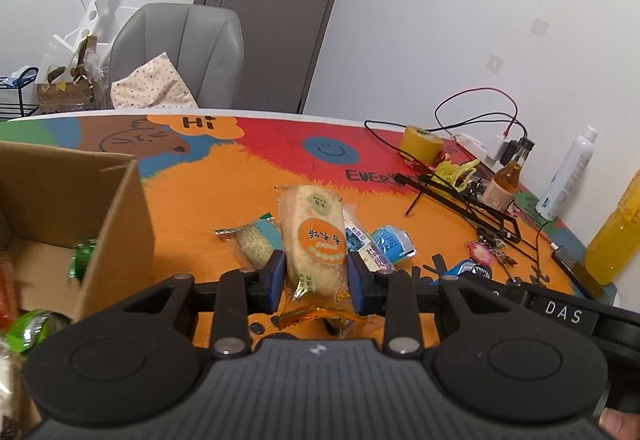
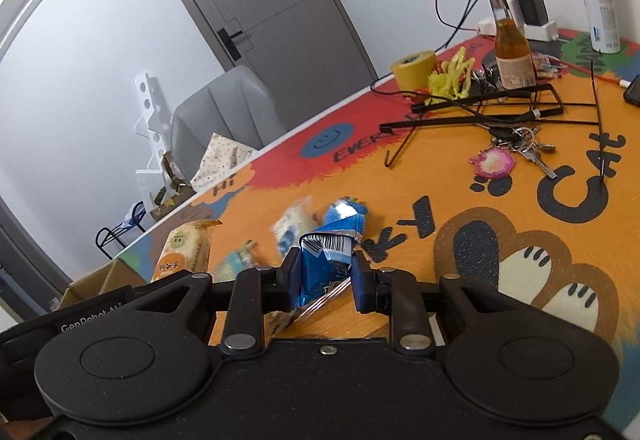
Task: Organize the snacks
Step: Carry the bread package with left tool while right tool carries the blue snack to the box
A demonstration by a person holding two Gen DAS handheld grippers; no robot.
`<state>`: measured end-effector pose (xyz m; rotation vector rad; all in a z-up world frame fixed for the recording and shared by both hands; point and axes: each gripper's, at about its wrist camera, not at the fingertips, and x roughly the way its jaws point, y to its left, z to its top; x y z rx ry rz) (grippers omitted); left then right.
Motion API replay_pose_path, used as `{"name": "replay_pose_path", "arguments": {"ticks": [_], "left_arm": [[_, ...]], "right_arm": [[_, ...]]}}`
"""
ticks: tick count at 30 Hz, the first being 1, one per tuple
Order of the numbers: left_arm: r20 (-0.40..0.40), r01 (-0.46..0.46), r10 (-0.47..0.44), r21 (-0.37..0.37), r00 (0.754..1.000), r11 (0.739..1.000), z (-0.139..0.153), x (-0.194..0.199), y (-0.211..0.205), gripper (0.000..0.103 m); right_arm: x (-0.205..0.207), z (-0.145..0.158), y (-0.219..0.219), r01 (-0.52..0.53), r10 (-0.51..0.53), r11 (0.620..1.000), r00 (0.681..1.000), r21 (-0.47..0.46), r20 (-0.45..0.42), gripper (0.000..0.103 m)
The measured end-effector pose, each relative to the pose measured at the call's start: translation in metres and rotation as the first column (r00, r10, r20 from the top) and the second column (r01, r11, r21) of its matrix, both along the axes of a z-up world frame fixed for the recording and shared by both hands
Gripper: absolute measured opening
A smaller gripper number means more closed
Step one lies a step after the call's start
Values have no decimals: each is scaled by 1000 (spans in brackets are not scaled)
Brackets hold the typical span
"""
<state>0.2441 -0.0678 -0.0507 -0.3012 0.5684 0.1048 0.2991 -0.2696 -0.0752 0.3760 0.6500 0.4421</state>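
Observation:
My left gripper [image 1: 316,280] is shut on a beige rice-cracker packet [image 1: 314,236] with an orange label, held above the table; the packet also shows in the right wrist view [image 2: 184,256]. My right gripper [image 2: 326,280] is shut on a blue snack packet [image 2: 326,264] with a barcode. A cardboard box [image 1: 116,207] stands at the left with green-wrapped snacks [image 1: 82,258] inside. Loose packets lie on the table: a teal one [image 1: 252,240] and blue ones [image 1: 390,244], blurred in the right wrist view [image 2: 296,228].
The colourful table mat [image 1: 240,175] carries a yellow tape roll [image 1: 420,143], black hangers [image 1: 460,199], a brown bottle [image 1: 504,179], keys [image 2: 516,151], a white spray can [image 1: 568,175], an orange drink bottle [image 1: 616,232] and a power strip with cables [image 2: 532,27]. A grey chair [image 1: 180,51] stands behind.

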Motion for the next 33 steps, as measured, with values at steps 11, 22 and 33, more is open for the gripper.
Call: {"name": "replay_pose_path", "arguments": {"ticks": [11,22,33], "left_arm": [[66,-5,6,-1,998,1000,21,-47,12,32],[105,-37,37,0,994,999,36,-80,28,31],[124,-79,78,5,989,997,46,-107,50,32]], "right_arm": [[-38,22,13,-16,16,1000,998,-12,64,24],[-64,38,26,-46,47,999,993,-14,107,24],[-80,48,47,-99,99,995,986,-9,134,24]]}}
